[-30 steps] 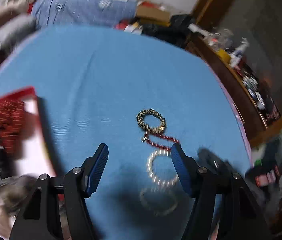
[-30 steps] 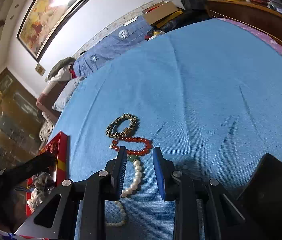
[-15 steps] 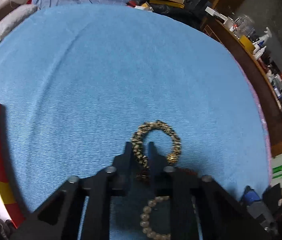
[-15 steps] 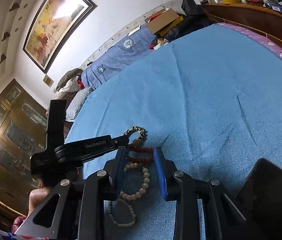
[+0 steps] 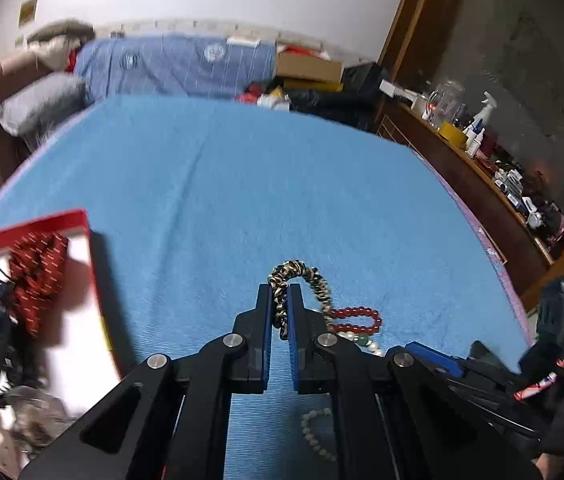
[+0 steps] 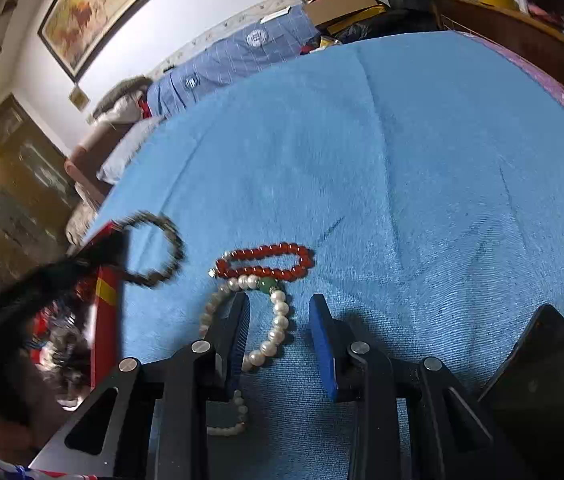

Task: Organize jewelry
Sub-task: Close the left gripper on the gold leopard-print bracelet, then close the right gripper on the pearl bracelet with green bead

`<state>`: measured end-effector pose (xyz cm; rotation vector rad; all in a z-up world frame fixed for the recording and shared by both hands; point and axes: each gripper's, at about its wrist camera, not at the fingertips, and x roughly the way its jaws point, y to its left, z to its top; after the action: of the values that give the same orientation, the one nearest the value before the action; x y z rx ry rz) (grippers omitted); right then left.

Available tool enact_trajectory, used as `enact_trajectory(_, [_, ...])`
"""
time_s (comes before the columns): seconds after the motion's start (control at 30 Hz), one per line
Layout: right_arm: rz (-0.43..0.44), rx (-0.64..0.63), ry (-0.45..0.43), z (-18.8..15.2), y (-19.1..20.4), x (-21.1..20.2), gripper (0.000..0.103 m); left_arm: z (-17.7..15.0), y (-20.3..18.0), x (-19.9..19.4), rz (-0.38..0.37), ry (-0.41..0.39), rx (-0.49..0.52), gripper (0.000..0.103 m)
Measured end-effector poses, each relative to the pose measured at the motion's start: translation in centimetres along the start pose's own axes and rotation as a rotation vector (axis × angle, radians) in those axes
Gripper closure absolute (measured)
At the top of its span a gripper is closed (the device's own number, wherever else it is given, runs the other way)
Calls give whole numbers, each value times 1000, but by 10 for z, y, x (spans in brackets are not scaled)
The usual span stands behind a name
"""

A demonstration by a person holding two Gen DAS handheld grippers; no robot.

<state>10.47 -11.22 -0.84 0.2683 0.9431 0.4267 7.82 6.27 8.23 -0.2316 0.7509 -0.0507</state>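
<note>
My left gripper (image 5: 280, 292) is shut on a black-and-gold braided bracelet (image 5: 314, 276) and holds it lifted off the blue cloth; in the right wrist view the bracelet (image 6: 162, 248) hangs blurred beside the red box (image 6: 106, 292). A red bead bracelet (image 6: 266, 262) and a pearl bracelet (image 6: 278, 320) with a green bead lie on the cloth. My right gripper (image 6: 280, 308) is open, its fingers on either side of the pearl bracelet. A second pale bead bracelet (image 6: 226, 420) lies under it.
The red box (image 5: 62, 224) with a white inside holds assorted items at the left. A dark flat object (image 6: 542, 380) lies at the right. A wooden shelf (image 5: 482, 168) with bottles runs along the right edge. Pillows and folded cloth are at the back.
My left gripper closed on the braided bracelet and lifted it toward the red box. My right gripper opened wider and moved down over the pearl bracelet.
</note>
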Motion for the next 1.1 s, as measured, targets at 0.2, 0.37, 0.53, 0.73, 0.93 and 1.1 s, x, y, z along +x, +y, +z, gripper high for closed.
enact_trajectory(0.2, [-92, -106, 26, -2, 13, 16, 70, -10, 0, -18, 61, -86, 66, 97])
enact_trajectory(0.37, [-248, -314, -1, -11, 42, 28, 73, -11, 6, -20, 138, -144, 76, 96])
enact_trajectory(0.53, [-331, -331, -13, -12, 41, 27, 94, -13, 9, -18, 151, -151, 70, 96])
enact_trajectory(0.73, [-285, -200, -111, 1, 22, -1, 94, -13, 2, -12, 159, -161, 78, 96])
enact_trajectory(0.93, [-228, -175, -258, 3, 30, -32, 94, -15, 2, -13, 168, -171, 84, 96])
enact_trajectory(1.1, [-202, -183, -328, 2, 39, -43, 94, -17, 2, -12, 173, -170, 92, 96])
